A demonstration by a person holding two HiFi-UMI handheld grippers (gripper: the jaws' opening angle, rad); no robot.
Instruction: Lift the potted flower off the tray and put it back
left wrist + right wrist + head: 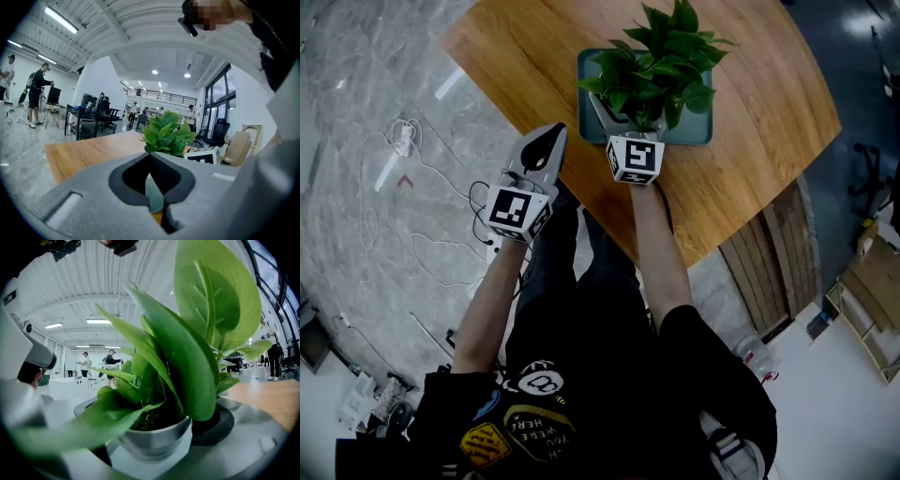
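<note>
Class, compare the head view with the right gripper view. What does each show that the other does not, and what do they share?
Head view only: the tray on the table, the left gripper, and loose cables below.
Right gripper view only: the pot and its soil between the jaws, and people standing far off.
Both: the plant.

A large open-plan office hall: desks (80, 123) with office chairs (108, 118), a railed mezzanine (164, 97), strip ceiling lights (61, 19), tall windows (218, 101).
</note>
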